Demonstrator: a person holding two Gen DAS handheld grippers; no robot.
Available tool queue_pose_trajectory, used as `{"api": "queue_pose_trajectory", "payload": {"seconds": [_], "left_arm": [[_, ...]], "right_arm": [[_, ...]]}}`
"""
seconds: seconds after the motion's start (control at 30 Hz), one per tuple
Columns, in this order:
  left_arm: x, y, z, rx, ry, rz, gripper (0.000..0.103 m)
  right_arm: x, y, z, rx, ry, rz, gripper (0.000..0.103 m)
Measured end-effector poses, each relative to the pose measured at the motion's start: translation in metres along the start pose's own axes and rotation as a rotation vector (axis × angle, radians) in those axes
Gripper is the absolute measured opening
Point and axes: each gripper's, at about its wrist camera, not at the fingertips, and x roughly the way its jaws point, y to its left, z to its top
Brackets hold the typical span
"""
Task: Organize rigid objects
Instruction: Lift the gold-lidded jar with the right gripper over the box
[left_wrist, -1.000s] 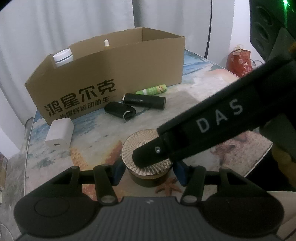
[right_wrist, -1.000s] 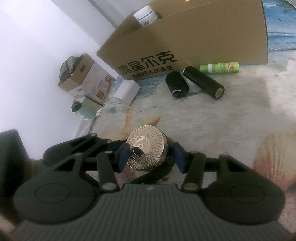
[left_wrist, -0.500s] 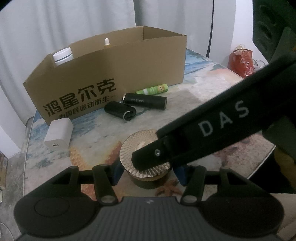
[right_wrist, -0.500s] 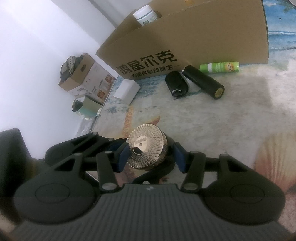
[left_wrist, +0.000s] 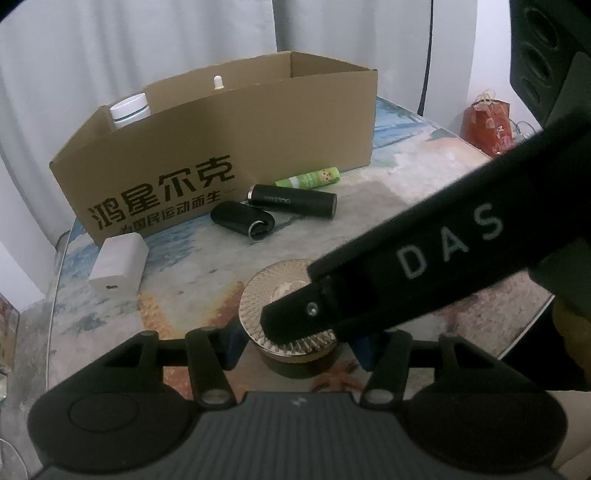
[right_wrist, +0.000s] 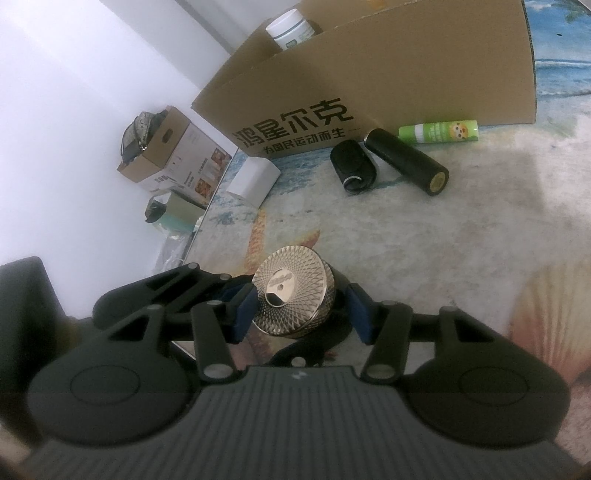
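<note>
At the lower centre of both views, a squat dark jar (right_wrist: 295, 306) with a faceted gold lid sits on the surface between both claws. The left claw (left_wrist: 299, 345) brackets its base; the right claw (right_wrist: 301, 310) has its left pad against the lid rim, but whether it grips cannot be told. The jar looks rigid, heavy and slick; the straight sides below the lid offer the safest hold.

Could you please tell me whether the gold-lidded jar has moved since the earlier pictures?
No. The gold-lidded jar sits at the same spot, below the cardboard box and the black cylinder, as before.
</note>
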Motion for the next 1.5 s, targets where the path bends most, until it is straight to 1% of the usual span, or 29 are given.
{"api": "queue_pose_trajectory", "payload": {"seconds": [0.47,0.83,1.0,1.17,1.5], "left_arm": [[-0.01,-0.002,0.003,0.001,-0.018,0.021,0.057],[-0.022,-0.004,0.008,-0.013,-0.051,0.036,0.057],[-0.027,-0.005,0.012,-0.01,-0.061,0.038,0.057],[-0.028,-0.004,0.013,-0.03,-0.068,0.049,0.057],[-0.034,-0.008,0.018,-0.024,-0.087,0.067,0.057]], "right_arm": [[-0.003,0.007,0.001,-0.022,-0.009,-0.006,0.054],[-0.015,0.016,0.003,-0.044,-0.034,-0.011,0.055],[-0.021,0.016,0.006,-0.034,-0.035,-0.006,0.055],[-0.024,0.018,0.008,-0.039,-0.041,-0.001,0.055],[-0.03,0.023,0.009,-0.068,-0.058,-0.001,0.055]]}}
